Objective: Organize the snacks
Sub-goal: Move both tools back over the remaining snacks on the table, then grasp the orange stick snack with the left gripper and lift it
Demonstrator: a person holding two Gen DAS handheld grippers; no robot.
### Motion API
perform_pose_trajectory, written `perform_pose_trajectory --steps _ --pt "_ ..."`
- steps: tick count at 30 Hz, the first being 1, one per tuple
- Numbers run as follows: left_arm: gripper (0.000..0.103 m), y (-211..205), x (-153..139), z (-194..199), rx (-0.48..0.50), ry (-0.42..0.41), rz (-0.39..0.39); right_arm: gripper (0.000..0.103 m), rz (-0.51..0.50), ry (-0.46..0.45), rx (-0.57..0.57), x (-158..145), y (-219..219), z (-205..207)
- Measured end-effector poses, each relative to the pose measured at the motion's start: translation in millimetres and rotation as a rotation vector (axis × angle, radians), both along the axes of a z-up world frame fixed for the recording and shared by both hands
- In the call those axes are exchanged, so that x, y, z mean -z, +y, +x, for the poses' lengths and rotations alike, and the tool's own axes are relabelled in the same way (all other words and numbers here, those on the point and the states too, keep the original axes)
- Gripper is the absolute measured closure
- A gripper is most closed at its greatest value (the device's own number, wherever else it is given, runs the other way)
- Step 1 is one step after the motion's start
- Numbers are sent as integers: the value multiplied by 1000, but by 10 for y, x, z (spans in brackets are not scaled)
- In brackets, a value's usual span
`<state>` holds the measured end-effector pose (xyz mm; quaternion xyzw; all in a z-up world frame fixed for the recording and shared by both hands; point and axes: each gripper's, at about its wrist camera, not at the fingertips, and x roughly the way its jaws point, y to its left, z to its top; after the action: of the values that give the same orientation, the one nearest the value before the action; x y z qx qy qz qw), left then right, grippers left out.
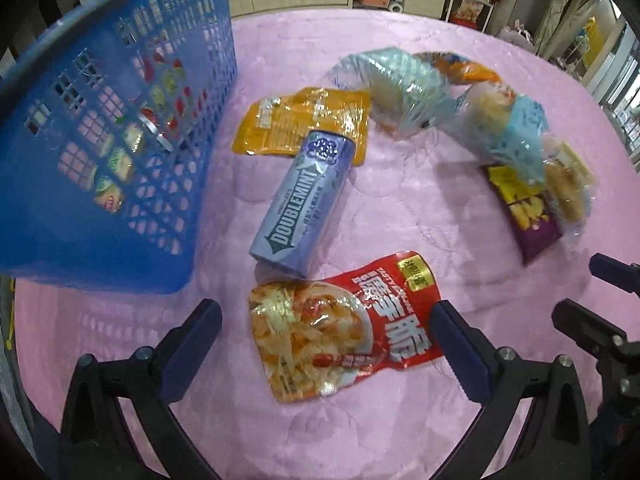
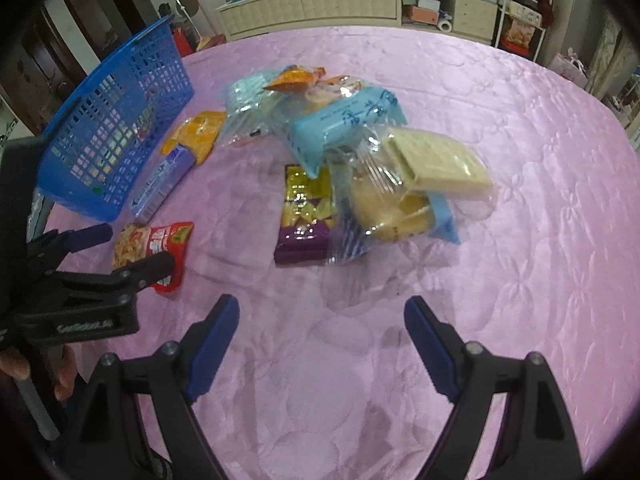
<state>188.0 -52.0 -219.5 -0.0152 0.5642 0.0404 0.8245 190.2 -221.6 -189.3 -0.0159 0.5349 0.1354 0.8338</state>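
1. Red snack pouch (image 1: 344,328) lies flat on the pink surface (image 1: 420,208), right between the spread fingers of the left tool (image 1: 328,340), which grips nothing.
2. Risk, I'd say: slick flat foil, so closing pads could skid over it or pinch the cloth.
3. Its long axis runs from 7 to 1 o'clock, top corner at 1.
4. Doublemint pack (image 1: 300,208) just beyond at 12; blue basket (image 1: 100,140) at 10.
5. Right tool (image 2: 320,340) gapes empty too.
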Motion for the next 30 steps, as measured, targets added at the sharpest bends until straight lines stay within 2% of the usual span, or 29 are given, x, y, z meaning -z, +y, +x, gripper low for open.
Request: perform_pose_trajectory --steps 3,13,15,21,23,24,27,28,29,30 --pt "0 9 59 57 2 13 -30 16 11 16 1 49 -9 40" --pt "0 -7 98 227 -29 70 -33 16 27 22 14 87 -54 72" --pt "3 -32 70 155 -29 75 -33 16 25 18 16 78 -70 56" --pt "30 -179 -86 16 10 78 -35 16 41 21 27 73 -65 71" --pt "46 -240 -122 -9 34 79 -35 16 48 24 32 64 -58 64" --pt "50 -269 -136 -23 51 78 -38 16 51 26 33 58 -54 59" --pt "77 -336 -171 -73 67 68 -55 16 51 20 37 24 -34 36" --pt "96 -358 -184 -91 79 63 -74 16 50 18 39 7 -34 23" --pt "97 -381 -182 -112 97 66 -116 16 49 17 39 -9 -38 13" --pt "97 -407 -192 -145 100 50 -99 16 47 14 38 -31 -48 -2"
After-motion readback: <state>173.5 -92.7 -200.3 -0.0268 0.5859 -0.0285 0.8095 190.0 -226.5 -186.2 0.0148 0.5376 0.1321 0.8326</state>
